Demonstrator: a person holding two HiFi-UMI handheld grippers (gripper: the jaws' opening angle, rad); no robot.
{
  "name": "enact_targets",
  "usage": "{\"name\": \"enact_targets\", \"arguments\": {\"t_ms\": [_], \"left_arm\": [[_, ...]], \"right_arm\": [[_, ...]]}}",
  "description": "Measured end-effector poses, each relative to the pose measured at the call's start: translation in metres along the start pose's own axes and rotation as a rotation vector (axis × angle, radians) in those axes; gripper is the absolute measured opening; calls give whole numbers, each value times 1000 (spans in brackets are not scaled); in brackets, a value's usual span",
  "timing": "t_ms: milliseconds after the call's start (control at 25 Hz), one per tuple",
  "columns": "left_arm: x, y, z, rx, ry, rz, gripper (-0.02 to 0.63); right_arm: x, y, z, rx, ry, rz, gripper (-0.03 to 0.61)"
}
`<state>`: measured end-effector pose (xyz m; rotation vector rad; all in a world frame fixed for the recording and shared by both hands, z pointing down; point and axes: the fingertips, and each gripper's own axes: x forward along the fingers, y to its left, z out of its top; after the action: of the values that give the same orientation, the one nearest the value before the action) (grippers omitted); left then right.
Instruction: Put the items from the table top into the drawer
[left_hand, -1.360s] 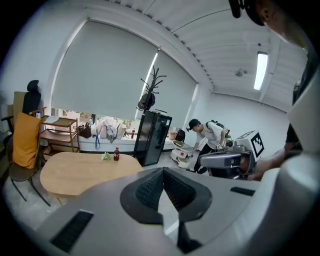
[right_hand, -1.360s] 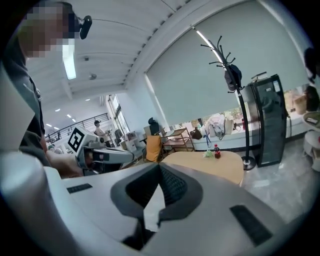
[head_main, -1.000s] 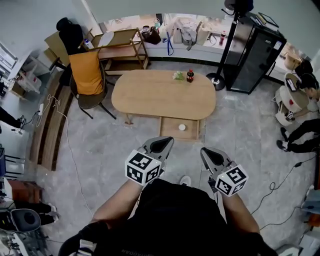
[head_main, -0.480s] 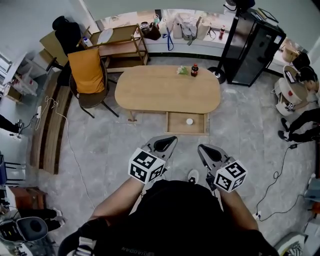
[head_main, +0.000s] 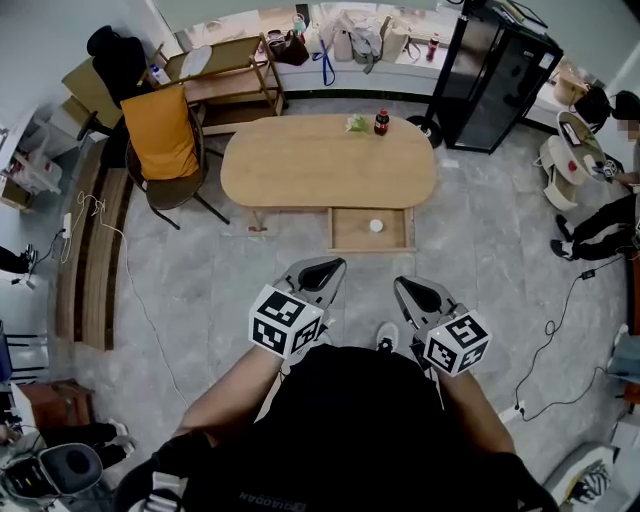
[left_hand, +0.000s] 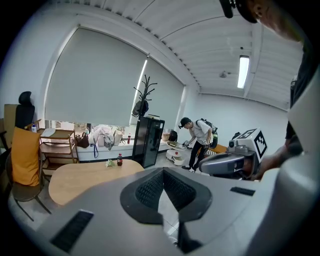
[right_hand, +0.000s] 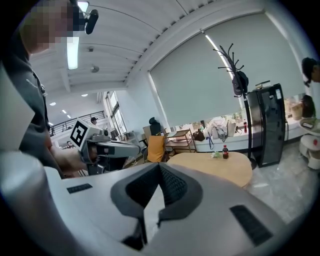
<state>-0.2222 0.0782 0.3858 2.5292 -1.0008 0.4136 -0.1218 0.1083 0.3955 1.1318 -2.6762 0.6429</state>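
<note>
Held low before a person in a black top (head_main: 350, 420), the left hand-held gripper (head_main: 322, 268) and the right hand-held gripper (head_main: 408, 290) are shown side by side above a grey tiled floor (head_main: 200, 290). The jaws of each are pressed together, and nothing is pinched between them. Well ahead of both, an open drawer (head_main: 350, 232) is seen drawn out from under the near edge of an oval wooden table (head_main: 300, 180); a small white round object (head_main: 376, 226) lies inside it, towards its right end. The near part of the table top is bare. At its far edge a dark bottle (head_main: 381, 123) with a red label stands upright, and a small green-and-white item (head_main: 357, 123), too small to be identified, lies just beside it on the left. Beyond the table's left end a chair (head_main: 160, 140) draped in orange cloth is pictured, with a wooden shelf (head_main: 225, 85) behind it, and a tall black cabinet (head_main: 500, 75) stands to the far right.
</note>
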Motion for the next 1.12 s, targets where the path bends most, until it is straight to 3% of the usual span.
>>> {"name": "enact_targets", "arguments": {"t_ms": [1120], "left_arm": [[-7,-8,3,5,-11,-15,2]], "right_arm": [[-4,7,2,-47,7,-26,2]]}}
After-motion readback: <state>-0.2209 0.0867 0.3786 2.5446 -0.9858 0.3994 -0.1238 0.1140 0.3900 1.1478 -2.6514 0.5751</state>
